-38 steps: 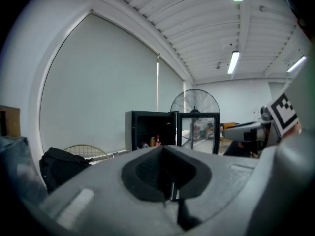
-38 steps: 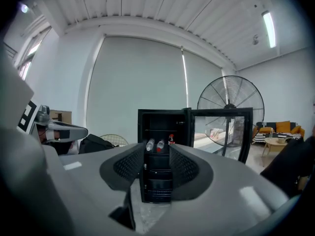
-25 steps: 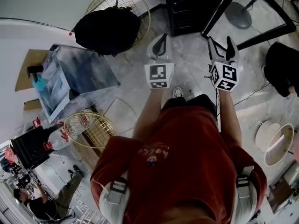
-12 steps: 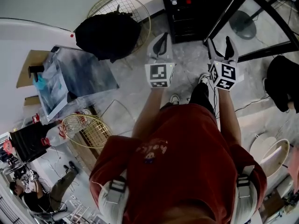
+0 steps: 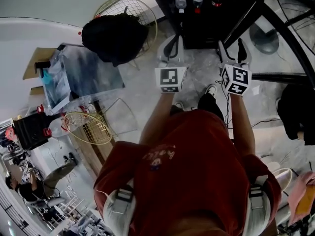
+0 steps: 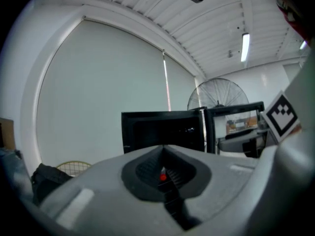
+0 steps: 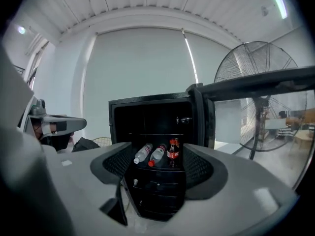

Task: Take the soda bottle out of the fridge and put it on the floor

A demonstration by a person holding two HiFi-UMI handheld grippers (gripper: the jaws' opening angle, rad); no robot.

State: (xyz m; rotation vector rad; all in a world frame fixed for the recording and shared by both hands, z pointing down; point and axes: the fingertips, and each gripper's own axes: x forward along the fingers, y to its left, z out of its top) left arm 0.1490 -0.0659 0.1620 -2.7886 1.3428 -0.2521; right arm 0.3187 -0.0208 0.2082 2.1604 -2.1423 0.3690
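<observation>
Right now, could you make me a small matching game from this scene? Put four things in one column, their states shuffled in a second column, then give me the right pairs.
Things:
1. left claw
2. right claw
3. soda bottle
4. two clear bottles

States:
a. lying on their sides on the fridge shelf
b. shut, with nothing in it
c. standing upright on the fridge shelf
d. open and empty

Pairs: 1-b, 2-d, 3-c, 4-a
</observation>
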